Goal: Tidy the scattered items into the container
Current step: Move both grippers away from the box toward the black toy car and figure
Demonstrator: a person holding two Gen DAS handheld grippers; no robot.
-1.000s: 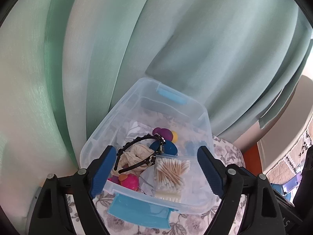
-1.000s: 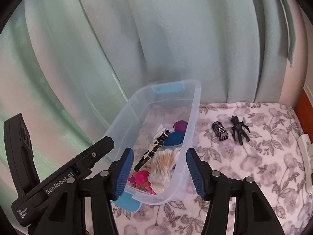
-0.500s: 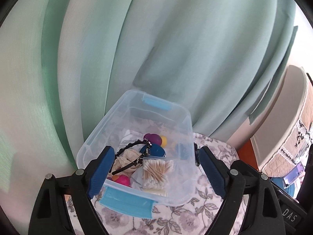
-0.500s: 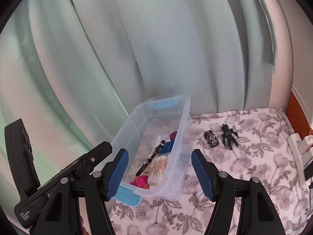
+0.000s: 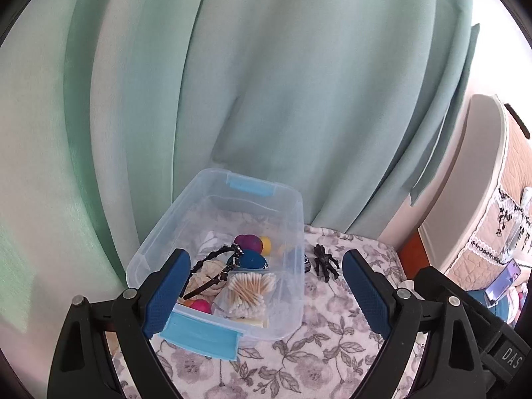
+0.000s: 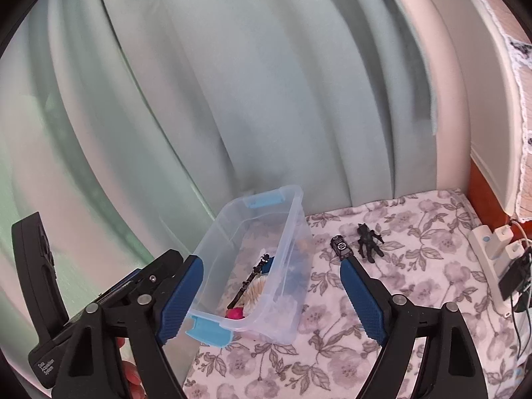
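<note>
Left wrist view: the clear plastic container (image 5: pixel 232 232) with blue latches is sitting on the floral cloth (image 5: pixel 316 349) against the pale green curtain (image 5: pixel 282 83). It is holding a black headband (image 5: pixel 212 272), a bundle of cotton swabs (image 5: pixel 251 291), a blue ball (image 5: pixel 254 261), a purple ball (image 5: pixel 247 242) and a pink ball (image 5: pixel 201 306). A black toy figure (image 5: pixel 324 262) is lying on the cloth just beside the container's right wall, with a small toy car (image 5: pixel 306 263) between the two. The left gripper (image 5: pixel 266 292) is hovering above the container's near end, its jaws spreading wide and widening further; nothing is touching the blue pads (image 5: pixel 166 292), and it is grasping nothing. In the right wrist view, the same container (image 6: pixel 282 219) is standing left of the toy car (image 6: pixel 340 246) and the toy figure (image 6: pixel 367 242), which are lying side by side on the cloth. The right gripper (image 6: pixel 269 299) is hanging released over the container's near right corner, its jaws opening quickly and carrying nothing; its right fingertip (image 6: pixel 349 266) is appearing just below the car, though contact cannot be judged. The left gripper's black body (image 6: pixel 99 299) is showing at lower left. A white power strip (image 6: pixel 492 242) is lying at the cloth's right edge.
</note>
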